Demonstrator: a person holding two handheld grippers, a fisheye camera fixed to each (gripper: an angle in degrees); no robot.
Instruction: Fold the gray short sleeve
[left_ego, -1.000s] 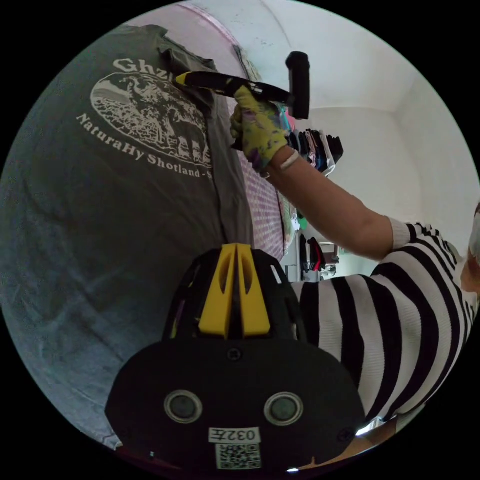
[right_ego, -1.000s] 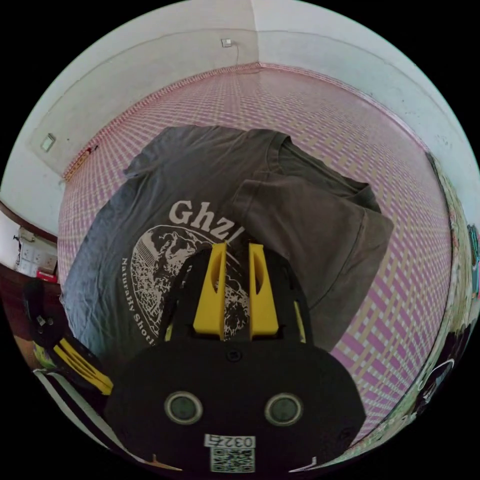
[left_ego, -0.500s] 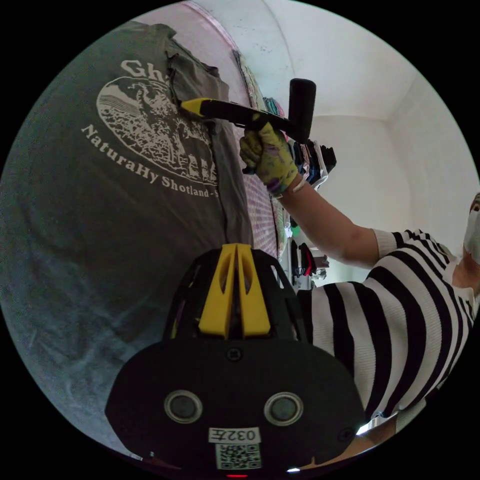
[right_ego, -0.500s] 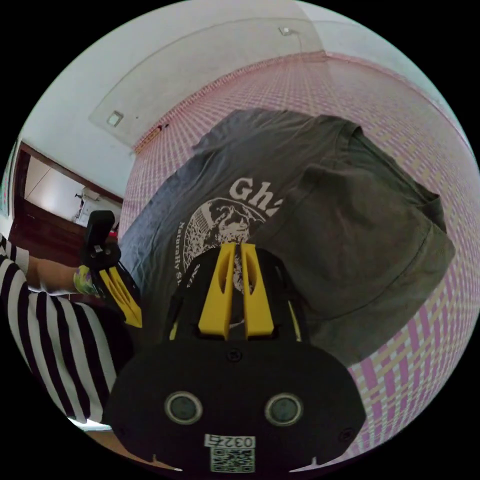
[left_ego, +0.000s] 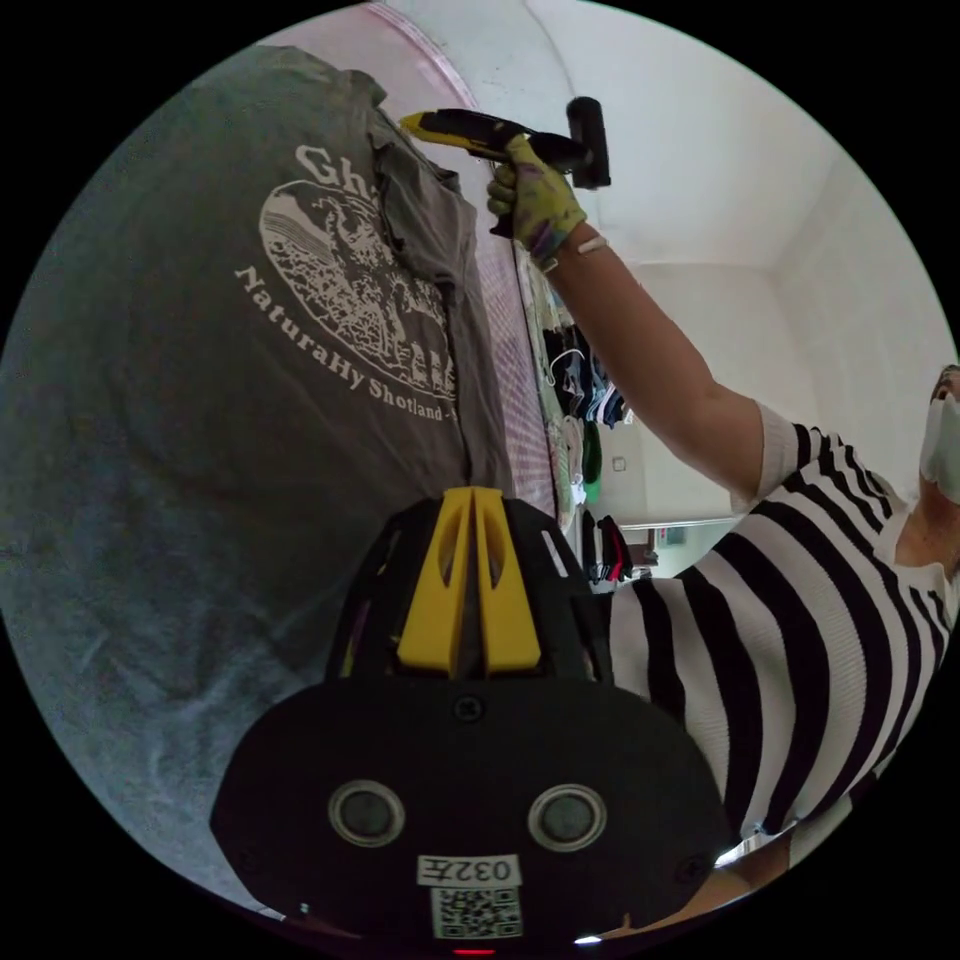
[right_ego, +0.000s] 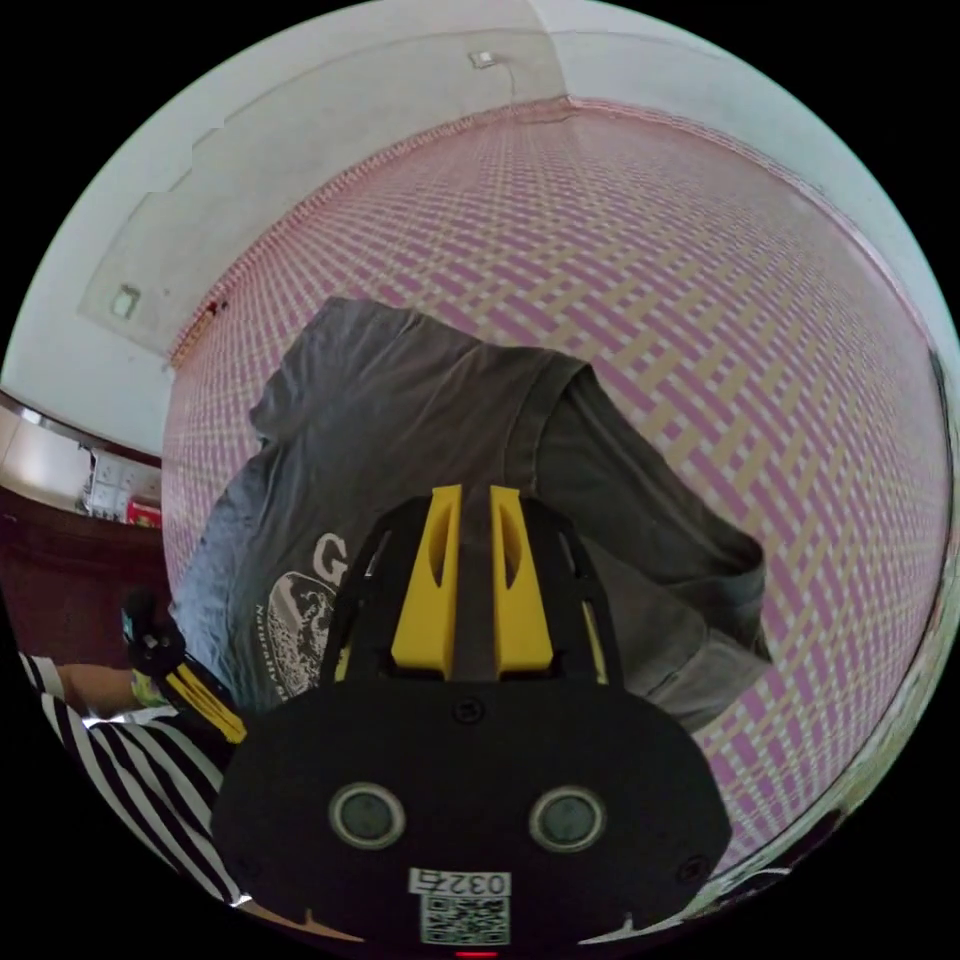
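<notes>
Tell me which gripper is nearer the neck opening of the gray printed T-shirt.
Right. The right gripper hangs beside the folded-over sleeve at the collar end of the gray printed T-shirt, while the left gripper sits at the opposite, lower end, below the print.

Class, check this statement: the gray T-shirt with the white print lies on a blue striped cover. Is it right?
One thing is wrong: the cover under the gray T-shirt is checked pink and tan, not blue striped, as the right gripper view shows.

The shirt (right_ego: 400, 420) lies on the checked bedcover (right_ego: 720, 300), one sleeve (right_ego: 660, 640) folded over its body.
</notes>
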